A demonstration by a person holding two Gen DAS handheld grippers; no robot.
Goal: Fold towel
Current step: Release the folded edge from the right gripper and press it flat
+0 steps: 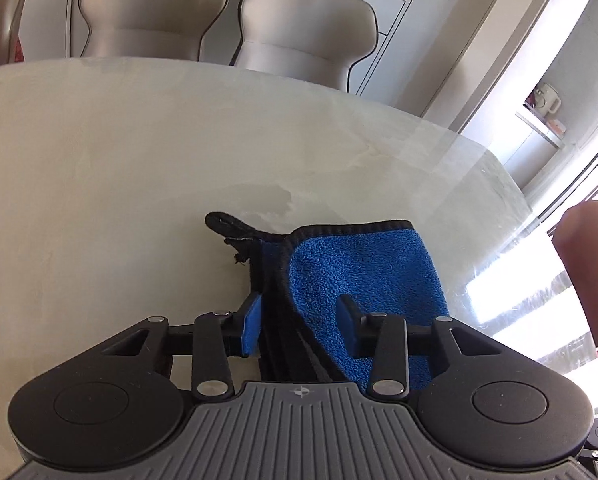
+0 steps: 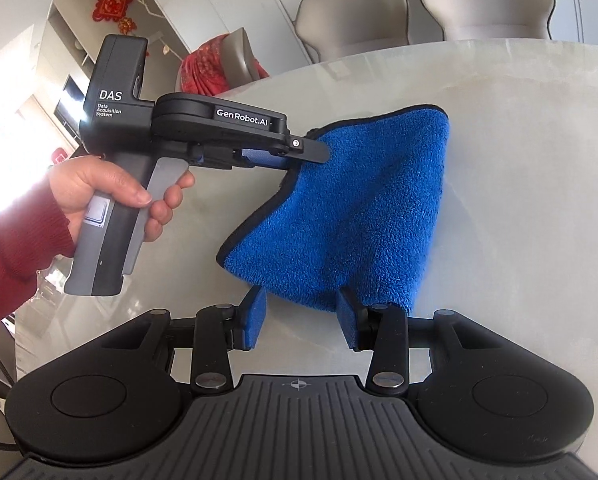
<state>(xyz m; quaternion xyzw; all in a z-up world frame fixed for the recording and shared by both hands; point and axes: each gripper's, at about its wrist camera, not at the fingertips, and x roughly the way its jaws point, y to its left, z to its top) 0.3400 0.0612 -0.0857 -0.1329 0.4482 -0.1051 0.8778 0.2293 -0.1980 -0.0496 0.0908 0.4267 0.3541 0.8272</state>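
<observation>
A blue fleece towel (image 2: 351,208) with black trim hangs folded above the pale table (image 2: 519,152). In the left wrist view the towel (image 1: 359,276) drapes between and past the fingers. My left gripper (image 1: 299,320) has its jaws apart, with the towel's black-trimmed edges against the left pad (image 1: 253,326). From the right wrist view the left gripper (image 2: 299,152) holds the towel's upper corner. My right gripper (image 2: 301,320) is open just below the towel's lower edge, its right pad (image 2: 349,320) touching the fabric.
Two beige chairs (image 1: 303,36) stand behind the far table edge. A chair with a red cloth (image 2: 215,68) stands at the left. The table's right edge (image 1: 511,184) runs toward a bright window. A forearm (image 1: 591,272) shows at right.
</observation>
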